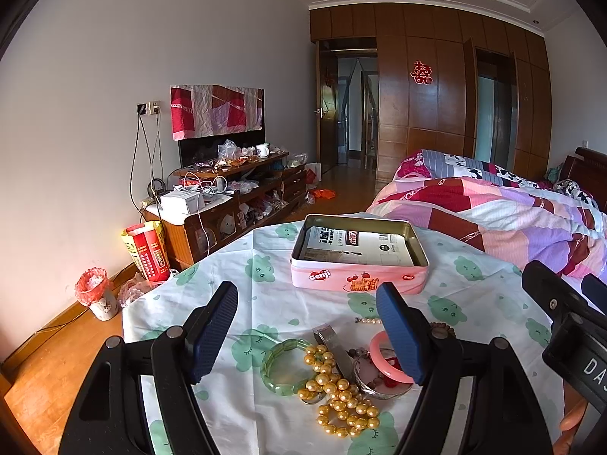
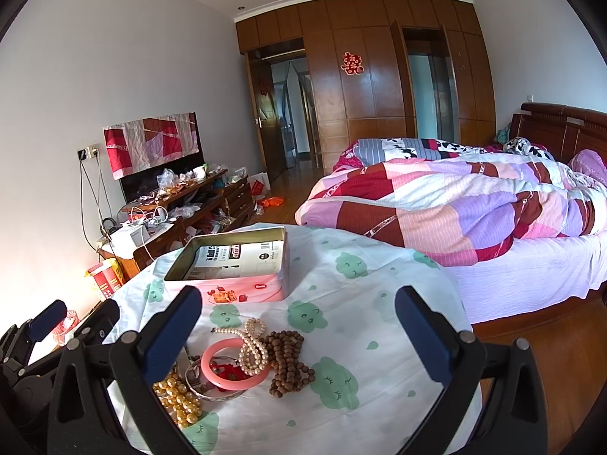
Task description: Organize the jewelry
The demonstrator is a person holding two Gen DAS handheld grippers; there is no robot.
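Note:
A pile of jewelry lies on a cloth-covered table (image 1: 265, 295): a green bangle (image 1: 279, 366), gold bead strands (image 1: 339, 394), a pink bangle (image 1: 383, 360), a silver bangle (image 1: 364, 383). The right wrist view also shows the pink bangle (image 2: 216, 360), a white pearl strand (image 2: 252, 349), brown wooden beads (image 2: 288, 356) and the gold beads (image 2: 178, 398). A pink open tin (image 1: 358, 254) stands behind the pile; it also shows in the right wrist view (image 2: 235, 265). My left gripper (image 1: 307, 303) is open above the pile. My right gripper (image 2: 299, 314) is open, above the beads.
A bed with a patchwork quilt (image 2: 455, 204) lies to the right of the table. A cluttered TV cabinet (image 1: 227, 197) stands along the left wall. A small bin (image 1: 96, 295) and a red bag (image 1: 148, 250) sit on the wooden floor.

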